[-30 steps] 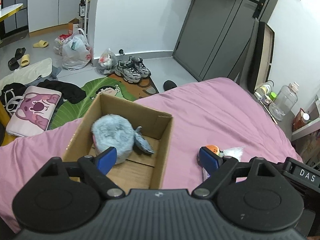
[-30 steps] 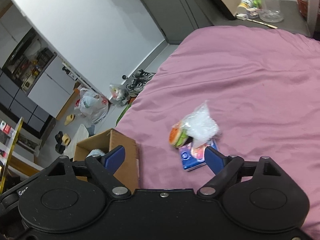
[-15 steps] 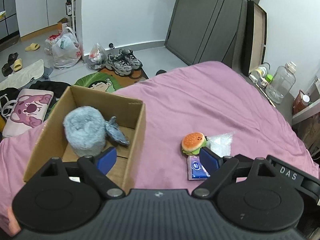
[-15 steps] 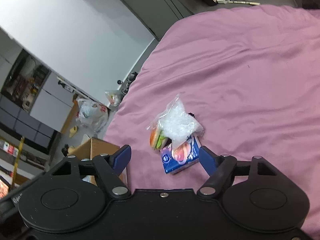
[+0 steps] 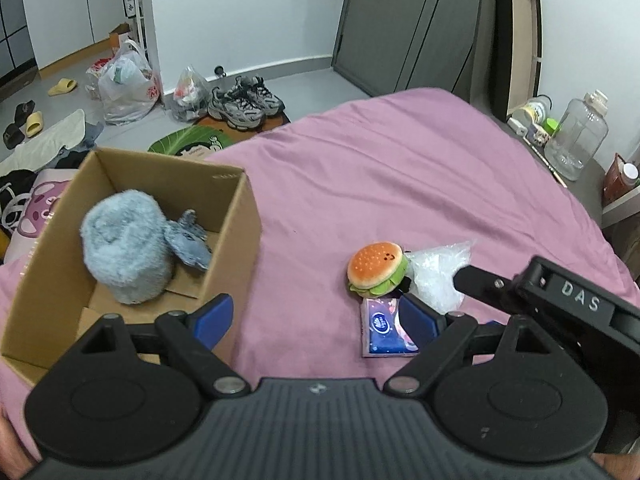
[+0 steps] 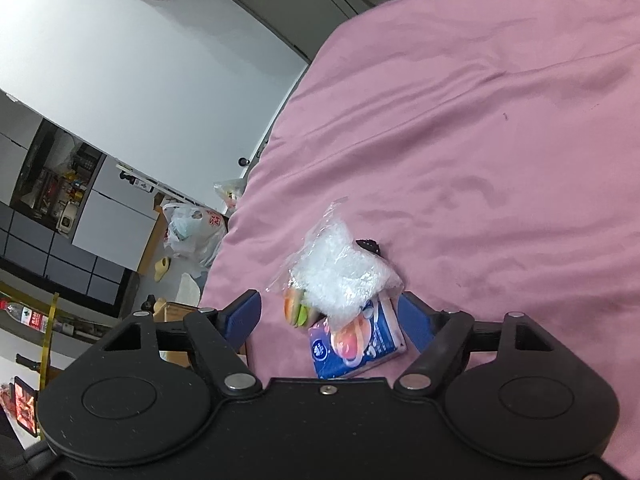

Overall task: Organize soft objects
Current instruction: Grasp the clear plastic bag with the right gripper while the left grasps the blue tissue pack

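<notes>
Your right gripper [image 6: 328, 320], jaws wide and empty, frames the tissue pack [image 6: 356, 340] mid-bed; next, close and carry it to the box [image 5: 120, 248].

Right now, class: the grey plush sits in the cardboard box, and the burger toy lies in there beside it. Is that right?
Not quite. The grey plush is in the box, but the burger toy lies outside it on the pink bedspread, beside the tissue pack. The left wrist view shows this.

One box [image 5: 236, 216], one plush [image 5: 124, 248], one burger [image 5: 376, 266], one bag [image 6: 340, 276], one packet [image 6: 356, 344]
</notes>
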A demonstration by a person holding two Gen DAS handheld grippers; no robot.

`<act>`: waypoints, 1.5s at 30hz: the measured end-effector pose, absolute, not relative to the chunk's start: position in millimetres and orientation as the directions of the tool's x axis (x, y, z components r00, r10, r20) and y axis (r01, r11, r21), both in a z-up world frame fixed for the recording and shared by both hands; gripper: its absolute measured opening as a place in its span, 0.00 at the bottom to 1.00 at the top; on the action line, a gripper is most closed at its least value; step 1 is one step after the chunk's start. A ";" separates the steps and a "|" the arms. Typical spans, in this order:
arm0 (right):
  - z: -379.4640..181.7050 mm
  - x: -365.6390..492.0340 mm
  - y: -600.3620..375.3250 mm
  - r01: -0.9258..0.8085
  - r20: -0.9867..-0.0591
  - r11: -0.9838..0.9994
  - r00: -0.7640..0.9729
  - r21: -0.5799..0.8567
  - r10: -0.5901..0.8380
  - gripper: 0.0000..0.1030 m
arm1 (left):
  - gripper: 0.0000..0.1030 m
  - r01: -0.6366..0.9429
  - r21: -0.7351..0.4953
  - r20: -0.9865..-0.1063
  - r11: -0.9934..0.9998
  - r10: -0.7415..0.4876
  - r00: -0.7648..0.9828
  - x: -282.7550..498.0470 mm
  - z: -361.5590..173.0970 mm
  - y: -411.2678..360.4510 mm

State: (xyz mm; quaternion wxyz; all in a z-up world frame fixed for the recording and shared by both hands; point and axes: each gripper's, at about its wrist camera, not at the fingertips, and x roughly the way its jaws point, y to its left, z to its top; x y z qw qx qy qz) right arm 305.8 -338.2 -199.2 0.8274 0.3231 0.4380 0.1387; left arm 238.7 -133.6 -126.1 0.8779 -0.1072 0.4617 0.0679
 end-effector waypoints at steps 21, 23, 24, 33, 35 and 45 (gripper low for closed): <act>-221.8 343.2 -340.0 -0.005 -0.643 0.753 0.517 0.658 0.565 0.42 | 0.86 -0.231 -0.111 -0.878 0.967 0.014 0.478 269.5 -179.9 -164.8; -220.1 342.5 -349.2 0.013 -0.630 0.742 0.540 0.670 0.559 0.38 | 0.86 -0.225 -0.111 -0.879 0.968 0.010 0.476 270.7 -181.7 -168.7; -218.4 341.0 -353.2 0.021 -0.625 0.742 0.555 0.670 0.549 0.37 | 0.86 -0.222 -0.112 -0.880 0.969 0.007 0.475 271.2 -182.5 -170.2; -217.7 331.8 -382.8 0.106 -0.632 0.741 0.610 0.663 0.478 0.35 | 0.86 -0.182 -0.144 -0.882 0.973 -0.042 0.470 278.0 -191.2 -190.2; -219.2 329.4 -384.3 0.114 -0.634 0.744 0.615 0.659 0.468 0.34 | 0.86 -0.173 -0.142 -0.885 0.975 -0.047 0.464 279.5 -194.6 -195.0; -223.2 325.0 -382.7 0.163 -0.669 0.767 0.620 0.620 0.409 0.32 | 0.77 -0.179 -0.130 -0.908 0.975 -0.045 0.416 279.5 -214.5 -196.2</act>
